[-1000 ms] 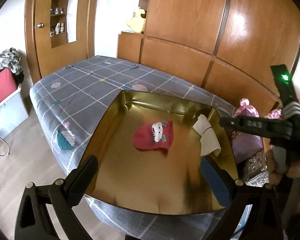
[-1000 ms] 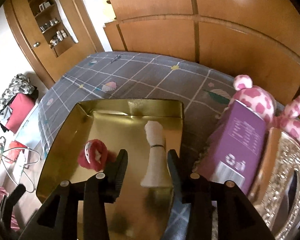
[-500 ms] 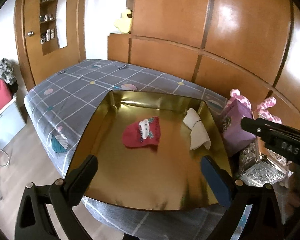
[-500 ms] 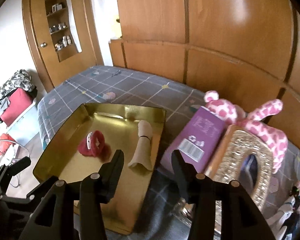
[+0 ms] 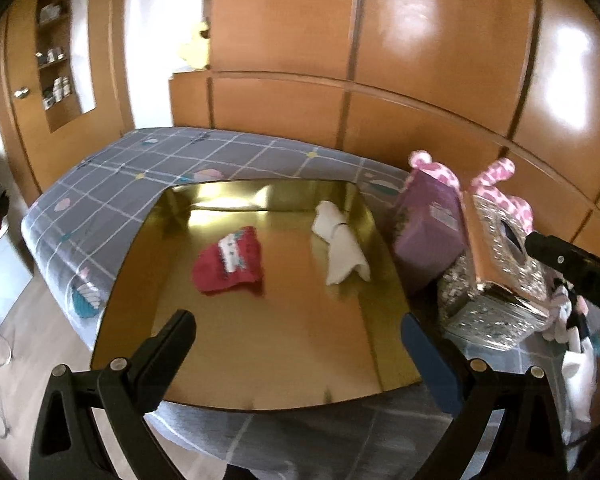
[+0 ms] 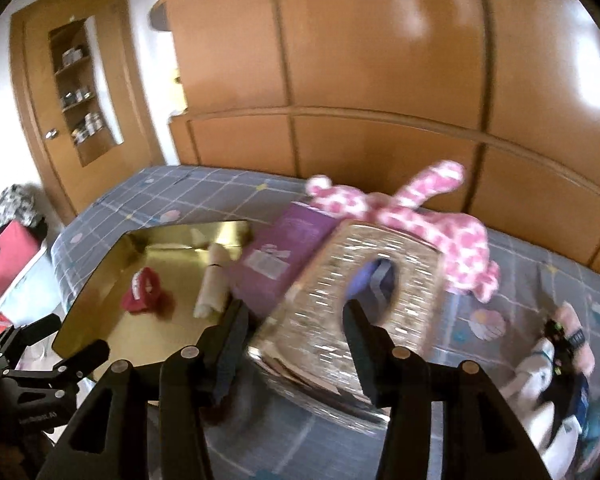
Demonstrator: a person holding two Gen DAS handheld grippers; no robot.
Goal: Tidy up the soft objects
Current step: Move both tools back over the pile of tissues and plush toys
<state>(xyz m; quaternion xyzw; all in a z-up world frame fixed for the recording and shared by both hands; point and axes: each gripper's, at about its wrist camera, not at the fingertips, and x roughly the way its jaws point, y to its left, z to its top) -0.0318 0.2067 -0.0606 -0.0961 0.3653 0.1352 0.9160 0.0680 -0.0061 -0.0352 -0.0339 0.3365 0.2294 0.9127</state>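
My left gripper (image 5: 296,344) hung over the near edge of the gold tray (image 5: 260,360) on the bed (image 5: 112,172), its fingers (image 5: 172,340) spread wide with nothing between them. In the tray lay two soft things, well apart: a red sock (image 5: 228,260) at about eleven o'clock from my left fingertips and a white sock (image 5: 342,244) at about one o'clock, near the tray's right wall.

My right gripper (image 6: 294,334) was over the glittery silver box (image 6: 360,292), its fingers (image 6: 232,344) parted to a middling gap and empty. At twelve o'clock beyond that box sprawled the pink spotted plush (image 6: 420,216), with a purple carton (image 6: 284,256) leaning just beside it at eleven. Down at four o'clock lay a small heap of soft toys (image 6: 560,356) (too blurred to tell apart).
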